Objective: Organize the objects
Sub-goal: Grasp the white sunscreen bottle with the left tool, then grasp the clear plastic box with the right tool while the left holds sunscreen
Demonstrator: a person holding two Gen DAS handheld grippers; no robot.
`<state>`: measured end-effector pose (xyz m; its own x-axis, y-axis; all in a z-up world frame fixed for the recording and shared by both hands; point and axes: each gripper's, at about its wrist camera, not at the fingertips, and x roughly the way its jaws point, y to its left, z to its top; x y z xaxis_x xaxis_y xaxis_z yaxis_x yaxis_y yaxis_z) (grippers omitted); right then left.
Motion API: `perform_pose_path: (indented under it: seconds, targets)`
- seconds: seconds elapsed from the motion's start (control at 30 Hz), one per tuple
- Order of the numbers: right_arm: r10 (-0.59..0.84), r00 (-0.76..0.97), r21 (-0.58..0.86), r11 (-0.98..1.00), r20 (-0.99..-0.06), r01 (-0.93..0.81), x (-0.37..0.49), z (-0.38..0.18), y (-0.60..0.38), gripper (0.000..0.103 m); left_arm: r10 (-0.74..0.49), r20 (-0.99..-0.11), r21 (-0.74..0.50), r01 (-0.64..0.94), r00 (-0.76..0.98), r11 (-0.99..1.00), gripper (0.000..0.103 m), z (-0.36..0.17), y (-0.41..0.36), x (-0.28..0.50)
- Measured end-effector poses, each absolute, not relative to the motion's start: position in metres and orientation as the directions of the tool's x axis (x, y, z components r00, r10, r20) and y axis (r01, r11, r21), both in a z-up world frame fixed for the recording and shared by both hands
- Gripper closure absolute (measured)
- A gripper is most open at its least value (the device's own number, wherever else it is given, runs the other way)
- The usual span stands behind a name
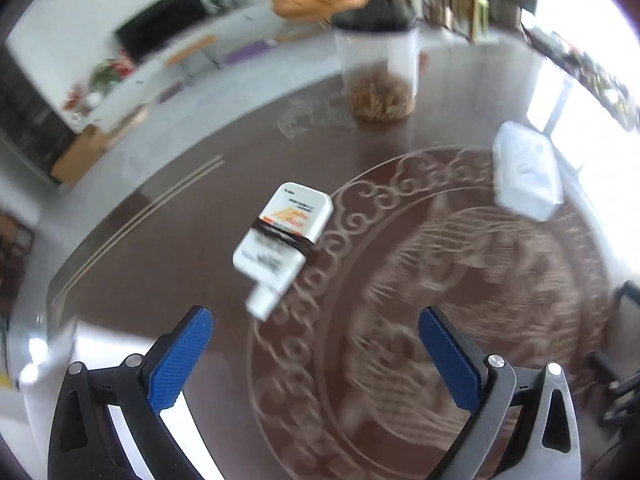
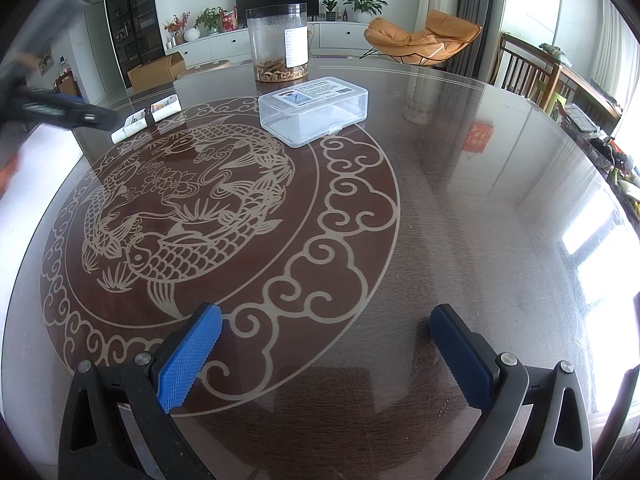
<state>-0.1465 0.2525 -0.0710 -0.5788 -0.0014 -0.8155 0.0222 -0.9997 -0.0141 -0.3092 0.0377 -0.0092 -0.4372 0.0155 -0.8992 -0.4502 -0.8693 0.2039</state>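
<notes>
L gripper point(image 1: 316, 344) jaws spread wide, nothing held, hovering just short of white flat bottle w/ black hair tie point(image 1: 283, 240) near table's point(image 2: 480, 200) left edge. R gripper point(image 2: 326, 344) also released, empty. Clear lidded box point(image 2: 314, 110) & jar point(image 2: 277, 42) toward far edge.

Round table point(image 2: 460, 184) — tube point(image 1: 282, 236), clear box point(image 2: 314, 110), jar point(image 2: 278, 42).
</notes>
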Motion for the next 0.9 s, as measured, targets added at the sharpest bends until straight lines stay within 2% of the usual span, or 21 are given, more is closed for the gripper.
perform_pose_path:
  seconds: [0.1,0.4,0.43,0.47,0.5,0.53,0.63,0.8,0.9]
  targets:
    - [-0.001,-0.579,-0.014,-1.0,-0.815,0.022,-0.147,-0.071,0.252,0.0,0.003,-0.919,0.206,-0.488,-0.394,-0.848,0.005,-0.028,0.035,-0.343]
    - [-0.001,-0.579,-0.014,-1.0,-0.815,0.022,-0.146,-0.071,0.252,0.0,0.117,-0.926,0.069,-0.465,-0.36,-0.883,0.006,-0.052,0.038,-0.393]
    - [-0.001,-0.579,-0.014,-1.0,-0.815,0.022,-0.147,-0.071,0.252,0.0,0.15,-0.915,0.049,-0.471,-0.375,-0.881,0.021,-0.051,0.037,-0.391]
    - [-0.001,-0.579,-0.014,-1.0,-0.815,0.022,-0.147,-0.071,0.252,0.0,0.17,-0.907,0.036,-0.473,-0.385,-0.881,0.03,-0.049,0.037,-0.388]
    - [-0.002,-0.579,-0.014,-1.0,-0.815,0.022,-0.146,-0.071,0.252,0.0,0.188,-0.899,0.018,-0.464,-0.394,-0.886,0.047,-0.047,0.036,-0.385]
    - [-0.002,-0.579,-0.014,-1.0,-0.815,0.023,-0.147,-0.071,0.252,0.0,0.189,-0.899,0.011,-0.45,-0.396,-0.893,0.05,-0.047,0.035,-0.38]
    - [-0.001,-0.579,-0.014,-1.0,-0.815,0.023,-0.147,-0.072,0.252,0.0,0.134,-0.885,0.051,-0.379,-0.446,-0.924,0.049,-0.047,0.034,-0.355]
    - [-0.001,-0.579,-0.014,-1.0,-0.815,0.023,-0.147,-0.072,0.252,0.0,0.047,-0.875,0.001,-0.099,-0.482,-0.995,0.05,-0.049,0.014,-0.29]
    - [-0.001,-0.579,-0.014,-1.0,-0.815,0.022,-0.147,-0.072,0.252,0.0,0.021,-0.857,-0.016,-0.014,-0.515,-1.0,0.05,-0.05,0.014,-0.236]
